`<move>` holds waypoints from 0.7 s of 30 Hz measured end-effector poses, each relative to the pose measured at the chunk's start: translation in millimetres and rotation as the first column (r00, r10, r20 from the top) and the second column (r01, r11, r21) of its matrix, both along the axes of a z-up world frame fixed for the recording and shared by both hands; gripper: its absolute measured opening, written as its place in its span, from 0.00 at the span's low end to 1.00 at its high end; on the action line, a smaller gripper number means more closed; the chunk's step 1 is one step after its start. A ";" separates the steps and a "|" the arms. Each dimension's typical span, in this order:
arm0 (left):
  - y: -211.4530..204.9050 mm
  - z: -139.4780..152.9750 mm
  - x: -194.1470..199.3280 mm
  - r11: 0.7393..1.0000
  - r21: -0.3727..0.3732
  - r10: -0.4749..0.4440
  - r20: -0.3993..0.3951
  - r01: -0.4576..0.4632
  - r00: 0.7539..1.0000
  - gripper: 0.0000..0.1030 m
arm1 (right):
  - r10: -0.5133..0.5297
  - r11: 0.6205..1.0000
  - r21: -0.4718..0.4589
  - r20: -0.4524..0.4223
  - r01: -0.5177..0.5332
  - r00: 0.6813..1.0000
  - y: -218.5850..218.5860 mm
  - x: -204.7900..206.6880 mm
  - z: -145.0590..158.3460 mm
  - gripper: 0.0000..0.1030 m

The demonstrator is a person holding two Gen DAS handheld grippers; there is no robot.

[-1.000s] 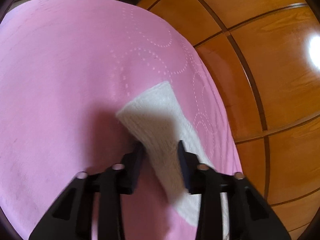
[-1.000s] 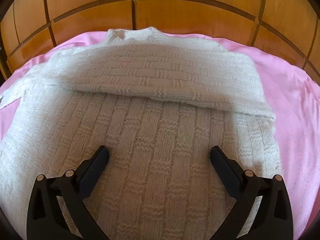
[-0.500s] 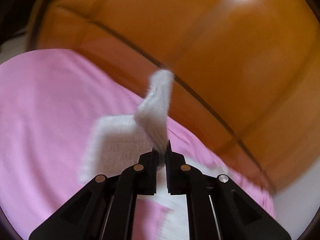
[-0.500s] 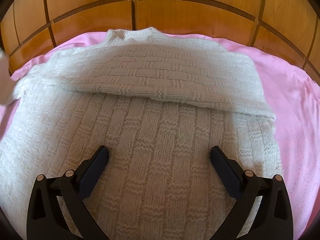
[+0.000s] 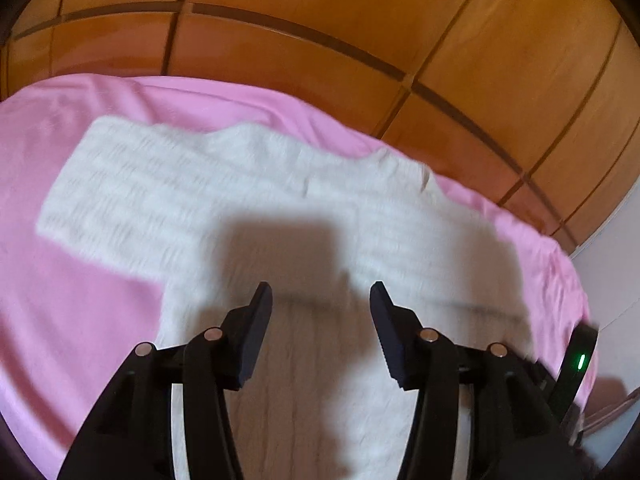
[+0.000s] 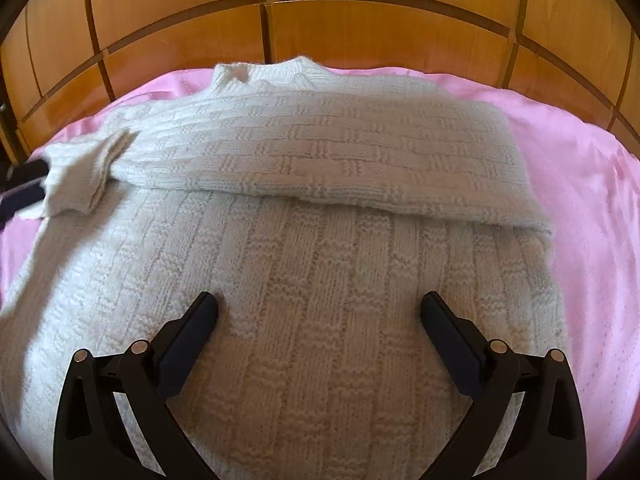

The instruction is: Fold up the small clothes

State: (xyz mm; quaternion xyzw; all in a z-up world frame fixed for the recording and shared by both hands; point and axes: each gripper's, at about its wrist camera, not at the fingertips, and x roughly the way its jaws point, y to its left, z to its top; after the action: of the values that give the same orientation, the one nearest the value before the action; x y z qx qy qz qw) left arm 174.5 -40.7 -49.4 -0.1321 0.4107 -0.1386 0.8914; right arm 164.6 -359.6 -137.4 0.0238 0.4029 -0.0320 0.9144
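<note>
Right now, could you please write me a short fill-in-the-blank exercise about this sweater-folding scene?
1. The white knit sweater lies on a ____ bedsheet.
2. Between the fingers of the right gripper there is only flat knit; its jaws stand ____.
3. Behind the bed rises a panelled ____ headboard.
4. The left gripper is opening, with ____ clamped between its fingers.

Missing words: pink; open; wooden; nothing

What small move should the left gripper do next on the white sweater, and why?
Probably lift the left gripper clear: its jaws are opening with nothing between them. In the right wrist view the left sleeve lies crumpled at the white sweater edge, so it likely needs regrasping and flattening.
</note>
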 end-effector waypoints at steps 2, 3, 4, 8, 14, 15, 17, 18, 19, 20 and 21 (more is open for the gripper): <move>5.6 -5.1 -17.9 0.999 0.031 0.016 0.004 -0.016 1.000 0.48 | 0.003 1.000 0.001 -0.005 -0.003 1.000 0.6 0.7 1.9 0.96; 10.1 -8.3 -27.4 0.999 0.044 0.021 0.004 -0.021 1.000 0.48 | 0.006 1.000 0.006 -0.009 -0.006 1.000 0.8 1.4 5.1 0.93; 17.8 -10.7 -34.2 0.998 0.051 0.024 0.002 -0.024 1.000 0.49 | 0.009 1.000 0.019 -0.007 -0.009 1.000 1.1 1.2 8.4 0.81; 27.3 -31.5 -53.8 0.996 0.085 0.029 -0.021 -0.028 0.999 0.50 | 0.149 0.952 0.269 0.010 -0.147 0.989 17.6 15.6 34.9 0.57; 37.3 -45.5 -51.6 0.999 0.042 0.029 -0.026 -0.028 0.999 0.51 | 0.330 0.848 0.455 -0.051 -0.272 0.943 85.1 69.0 35.6 0.57; 37.1 -47.5 -51.3 0.999 0.038 0.026 -0.023 -0.025 0.999 0.51 | 0.323 0.850 0.461 -0.070 -0.256 0.944 94.1 80.2 31.4 0.57; 37.3 -49.8 -51.8 0.999 0.030 0.023 -0.017 -0.023 1.000 0.52 | 0.311 0.844 0.486 -0.100 -0.227 0.945 106.3 98.4 23.0 0.57; 37.5 -50.1 -51.8 0.999 0.026 0.022 -0.015 -0.021 1.000 0.53 | 0.298 0.842 0.498 -0.114 -0.205 0.948 111.0 106.7 19.3 0.57; 37.6 -51.0 -51.9 1.000 0.022 0.022 -0.012 -0.021 1.000 0.54 | 0.292 0.841 0.504 -0.119 -0.196 0.949 114.5 111.2 18.2 0.56; 37.2 -51.5 -52.3 1.000 0.023 0.021 -0.008 -0.021 1.000 0.55 | 0.287 0.841 0.507 -0.120 -0.190 0.950 119.8 117.6 16.6 0.48; 36.3 -51.7 -52.7 0.999 0.027 0.018 -0.004 -0.018 1.000 0.56 | 0.281 0.851 0.491 -0.125 -0.187 0.952 126.1 122.8 16.5 0.40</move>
State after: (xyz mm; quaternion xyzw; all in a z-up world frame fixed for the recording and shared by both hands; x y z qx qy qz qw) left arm 121.7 -4.4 -101.1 -0.1240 0.4132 -0.1246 0.8935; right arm 287.4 -233.5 -120.9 0.1937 0.4844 0.1769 0.8346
